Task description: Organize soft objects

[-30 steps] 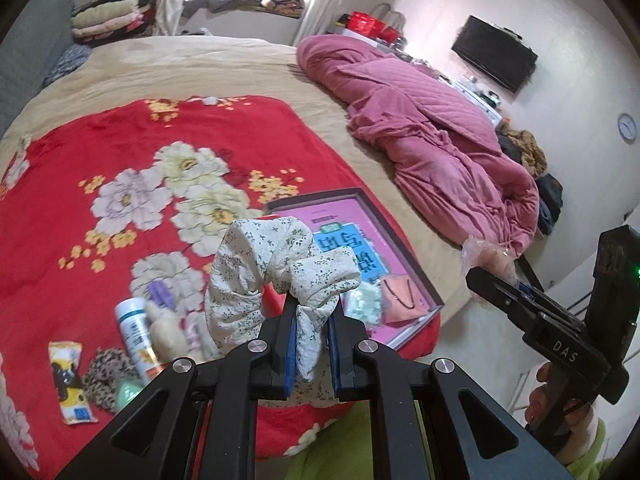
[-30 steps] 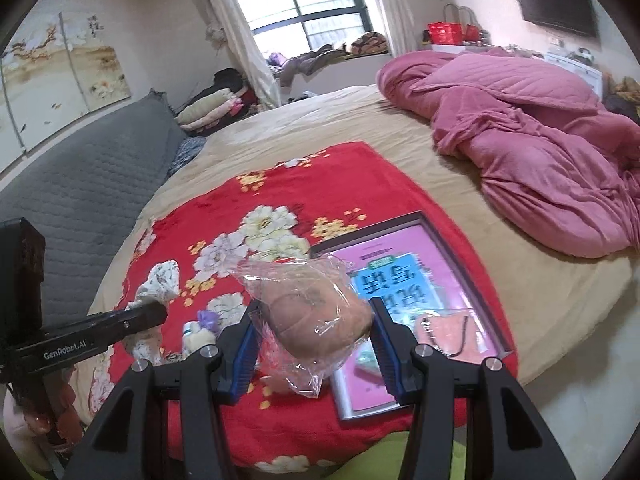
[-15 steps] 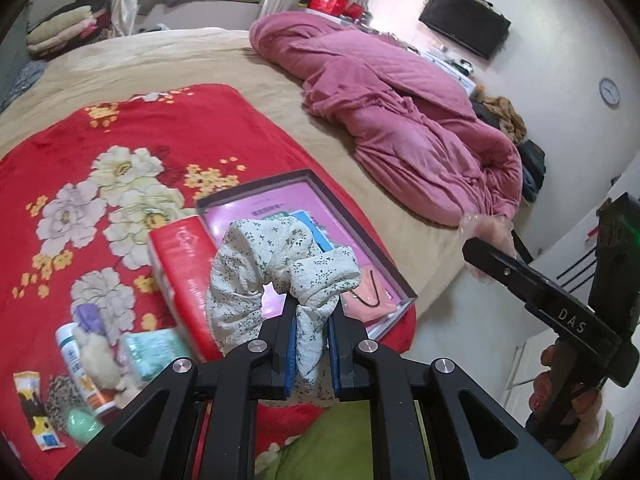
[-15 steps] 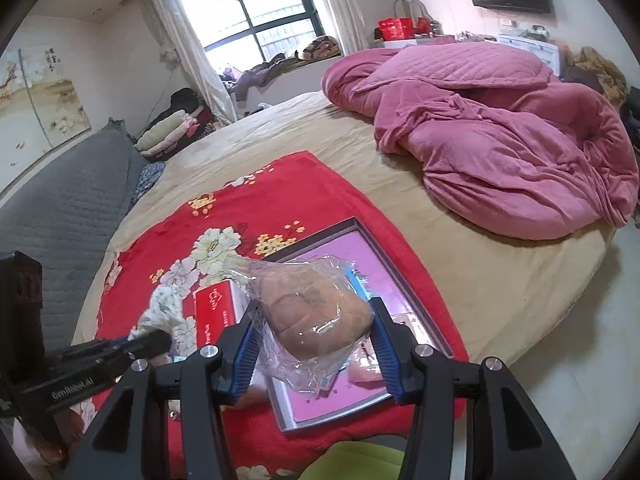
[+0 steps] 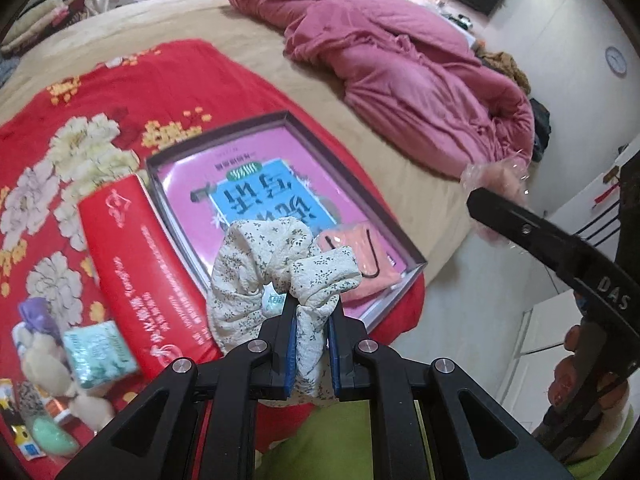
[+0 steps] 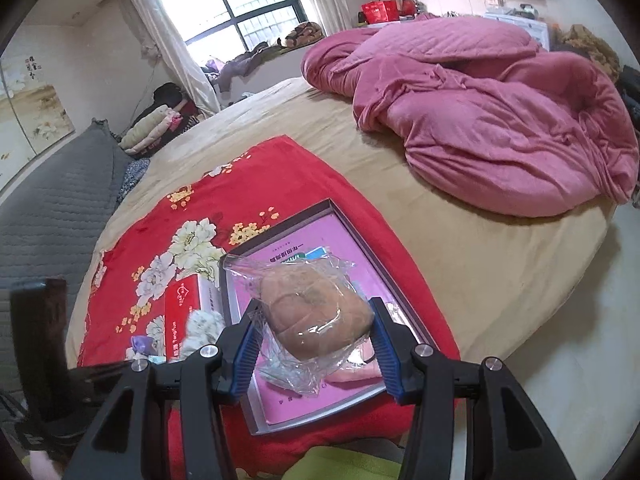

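The left gripper (image 5: 312, 332) is pinching a floral fabric scrunchie (image 5: 276, 264), its blue pads (image 5: 291, 344) pressed tight on a fold of the cloth, so the scrunchie is standing up above the near corner of a shallow box (image 5: 414, 264). The right gripper (image 6: 316, 340) is holding a brown bun-shaped soft object wrapped in clear plastic (image 6: 316, 312); its jaws are spread partway, with both pads pressing the wrap's sides, above the same box (image 6: 240, 360).

The box is lying on a red floral blanket (image 5: 160, 80), lined with a pink sheet bearing a blue label (image 5: 264, 192). A pink pouch (image 5: 372, 256) is resting in its near right corner. A red tissue pack (image 5: 136, 264) is lying just beside the box's left wall. Farther left, a mint packet (image 5: 100, 352), a small plush toy (image 5: 44, 364) and other small items are clustered on the blanket. A crumpled pink quilt (image 6: 500, 120) is lying well apart on the tan bed (image 6: 480, 260).
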{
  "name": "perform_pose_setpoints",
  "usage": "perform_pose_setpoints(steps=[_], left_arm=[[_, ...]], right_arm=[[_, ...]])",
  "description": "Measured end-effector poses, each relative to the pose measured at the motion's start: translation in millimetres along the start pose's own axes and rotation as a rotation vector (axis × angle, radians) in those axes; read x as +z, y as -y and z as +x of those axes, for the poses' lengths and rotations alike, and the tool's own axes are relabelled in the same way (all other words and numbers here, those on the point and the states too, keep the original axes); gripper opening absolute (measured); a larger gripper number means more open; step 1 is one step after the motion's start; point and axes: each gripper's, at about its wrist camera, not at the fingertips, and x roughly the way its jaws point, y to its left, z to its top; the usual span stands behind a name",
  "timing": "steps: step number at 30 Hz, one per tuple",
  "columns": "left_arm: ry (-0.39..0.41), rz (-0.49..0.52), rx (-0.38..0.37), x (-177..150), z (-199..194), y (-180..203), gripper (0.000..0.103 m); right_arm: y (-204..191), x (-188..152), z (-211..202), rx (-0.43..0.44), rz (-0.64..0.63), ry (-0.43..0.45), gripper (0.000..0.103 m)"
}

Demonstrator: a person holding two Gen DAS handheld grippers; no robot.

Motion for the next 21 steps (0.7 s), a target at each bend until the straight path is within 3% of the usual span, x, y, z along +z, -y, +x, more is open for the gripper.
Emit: perform_pose_setpoints(steps=[11, 21], left_arm=[[-0.050, 0.058, -0.008, 1.6, 48.2, 28.2, 0.013], [-0.093, 0.110, 0.029, -3.7, 80.5, 36.3, 0.013]], right_arm=[[22.7, -4.4, 34.6, -0.003, 0.009, -0.054, 0.051], [38.1, -4.1, 58.9, -0.005, 0.024, -0.081, 0.052]])
